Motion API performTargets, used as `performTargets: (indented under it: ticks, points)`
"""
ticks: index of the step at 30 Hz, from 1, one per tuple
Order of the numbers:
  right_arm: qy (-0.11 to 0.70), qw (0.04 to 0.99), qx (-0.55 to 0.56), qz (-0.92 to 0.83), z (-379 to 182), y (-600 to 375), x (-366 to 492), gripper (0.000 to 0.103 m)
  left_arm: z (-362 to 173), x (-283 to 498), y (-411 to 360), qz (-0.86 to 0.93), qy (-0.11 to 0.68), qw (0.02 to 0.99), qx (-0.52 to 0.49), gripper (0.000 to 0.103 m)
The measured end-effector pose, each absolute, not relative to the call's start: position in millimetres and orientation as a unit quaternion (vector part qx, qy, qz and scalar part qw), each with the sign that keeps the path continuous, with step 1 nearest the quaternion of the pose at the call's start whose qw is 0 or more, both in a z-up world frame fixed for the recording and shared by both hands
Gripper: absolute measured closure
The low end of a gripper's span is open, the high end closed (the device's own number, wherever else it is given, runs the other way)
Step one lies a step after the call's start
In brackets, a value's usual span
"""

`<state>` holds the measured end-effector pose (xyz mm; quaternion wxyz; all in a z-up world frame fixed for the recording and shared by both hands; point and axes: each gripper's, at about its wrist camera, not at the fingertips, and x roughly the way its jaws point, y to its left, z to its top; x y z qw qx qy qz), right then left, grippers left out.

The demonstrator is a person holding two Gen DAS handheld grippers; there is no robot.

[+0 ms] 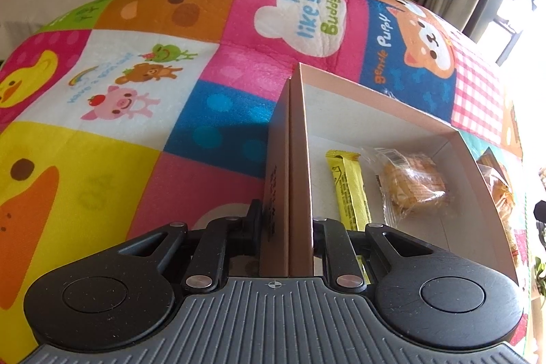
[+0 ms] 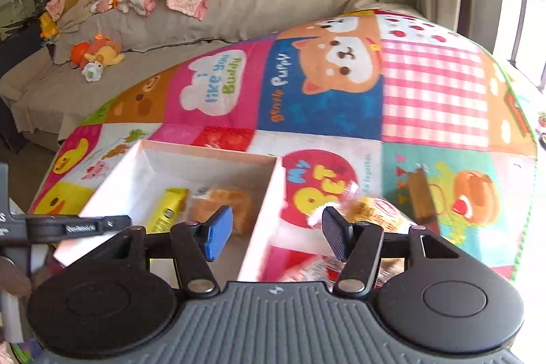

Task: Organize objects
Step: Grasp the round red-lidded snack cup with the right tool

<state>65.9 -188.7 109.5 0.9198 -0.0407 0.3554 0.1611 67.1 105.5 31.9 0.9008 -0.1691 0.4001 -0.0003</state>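
**A:** Status on the claws?

**B:** My left gripper is clamped on the left wall of the cardboard box, one pad outside, one inside. Narrow gap, only the wall's thickness between the pads. The box sits on the patchwork play mat.

**A:** And the right one?

**B:** My right gripper has its jaws apart and nothing pinched. It hangs over the box's right wall, so the blue pad is above the inside and the black pad is above the mat outside.

**A:** What's in the box?

**B:** A yellow stick packet and a wrapped pastry, side by side on the box floor, close together.

**A:** Still loose?

**B:** A wrapped snack with a red label lies on the mat just right of the box, beside my black pad. A brown wrapped bar lies further right on the mat. More wrappers sit low under the right claw, too blurred to identify.
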Motion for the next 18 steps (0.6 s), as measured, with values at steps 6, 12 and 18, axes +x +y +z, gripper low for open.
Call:
performTargets:
  ticks: [6, 12, 18]
  points:
    - [0.338, 0.933, -0.066, 0.101, 91, -236, 45, 0.033, 33, 67, 103, 0.004, 0.402, 0.901, -0.166, 0.084]
    - [0.338, 0.937, -0.039, 0.077, 81, -263, 44, 0.030, 33, 67, 103, 0.006, 0.400, 0.902, -0.165, 0.085]
    - [0.331, 0.940, -0.042, 0.073, 73, -271, 35, 0.022, 35, 67, 101, 0.012, 0.399, 0.903, -0.160, 0.086]
